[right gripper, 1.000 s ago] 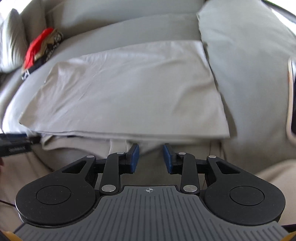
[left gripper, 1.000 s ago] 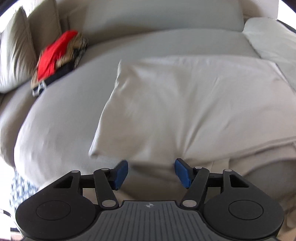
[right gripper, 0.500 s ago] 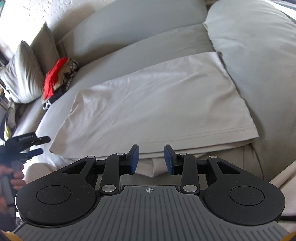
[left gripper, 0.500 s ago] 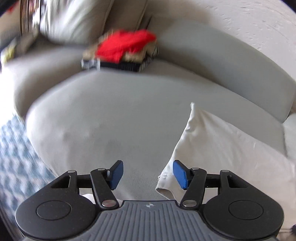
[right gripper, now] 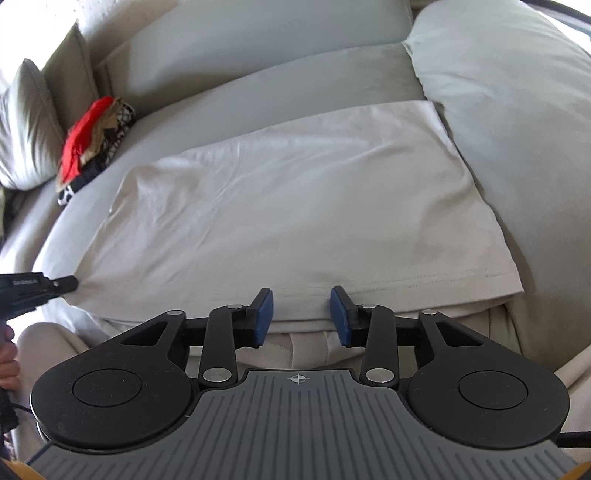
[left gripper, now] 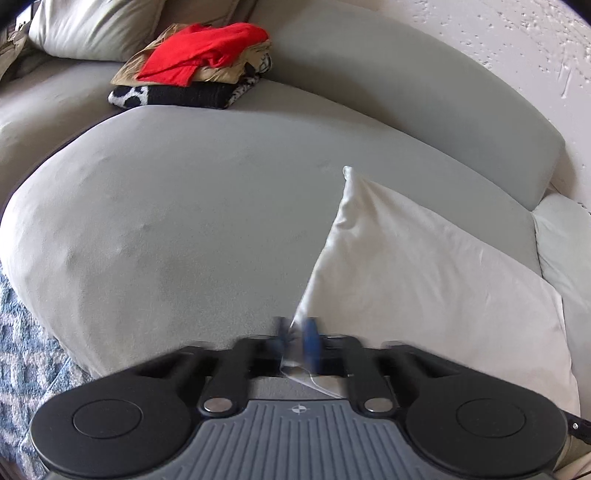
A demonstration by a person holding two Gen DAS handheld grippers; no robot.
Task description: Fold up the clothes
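Left gripper (left gripper: 295, 338), lower centre: jaws clenched on pale beige folded cotton shirt (right gripper: 295, 206) corner; right gripper (right gripper: 301, 317) jaws released.

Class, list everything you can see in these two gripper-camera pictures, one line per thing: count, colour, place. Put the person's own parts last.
shirt: one, off-white, spread flat on the sofa seat, near edge at the seat front.
sofa: one, light grey, fills both views.
pile of clothes: one, red on top, tan below, black-and-white at the bottom, far end of the seat.
cushion: one, pale grey-beige, against the sofa back beside the pile.
rug: one, blue and white pattern, on the floor at the sofa front.
wall: white, textured, behind the sofa.
left gripper: one, black with blue pads, shut on the shirt's near corner.
right gripper: one, black with blue pads, open at the shirt's near hem.
hand: one, holding the left gripper's handle.
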